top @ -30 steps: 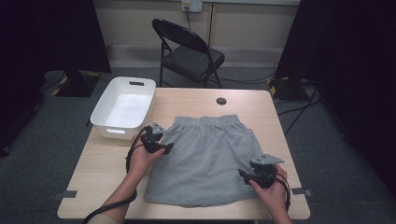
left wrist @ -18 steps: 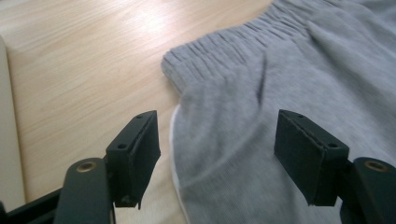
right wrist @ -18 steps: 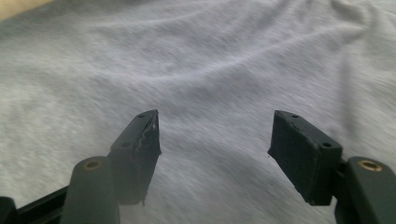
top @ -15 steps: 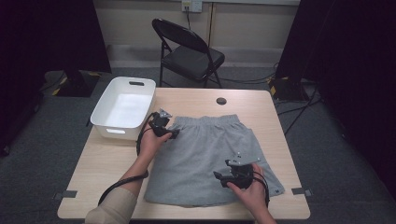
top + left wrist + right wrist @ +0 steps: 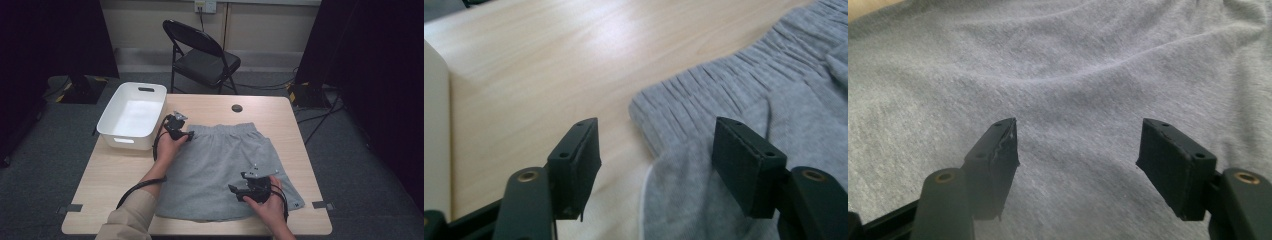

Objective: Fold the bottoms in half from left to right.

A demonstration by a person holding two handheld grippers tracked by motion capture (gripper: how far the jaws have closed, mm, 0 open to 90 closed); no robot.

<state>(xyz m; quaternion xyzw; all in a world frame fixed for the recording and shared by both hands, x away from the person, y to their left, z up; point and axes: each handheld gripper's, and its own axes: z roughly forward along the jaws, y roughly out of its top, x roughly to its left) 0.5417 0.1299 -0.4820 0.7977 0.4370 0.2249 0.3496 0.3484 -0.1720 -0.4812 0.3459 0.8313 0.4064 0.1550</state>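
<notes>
1. Flat on the table [image 5: 115, 172]: grey shorts [image 5: 220, 165], waistband toward the far side.
2. Left gripper [image 5: 187, 135] at the waistband's left corner, jaws spread after just closing a little, fabric edge between them, not pinched.
3. Right gripper [image 5: 235, 189] over the lower right leg, jaws spread, nothing held.
4. White bin [image 5: 131, 116] just left of the shorts.

The shorts [image 5: 225, 170] under the right gripper [image 5: 239, 190] are plain heather grey — no print, with a paler, almost white edge showing between the left gripper [image 5: 188, 135]'s jaws. Both grippers are black. The table [image 5: 120, 175] beneath them is light wood with a faint grain. Beside the left gripper sits a white bin [image 5: 132, 116] — beyond it, a black folding chair [image 5: 202, 55] stands on dark grey carpet [image 5: 55, 150].
</notes>
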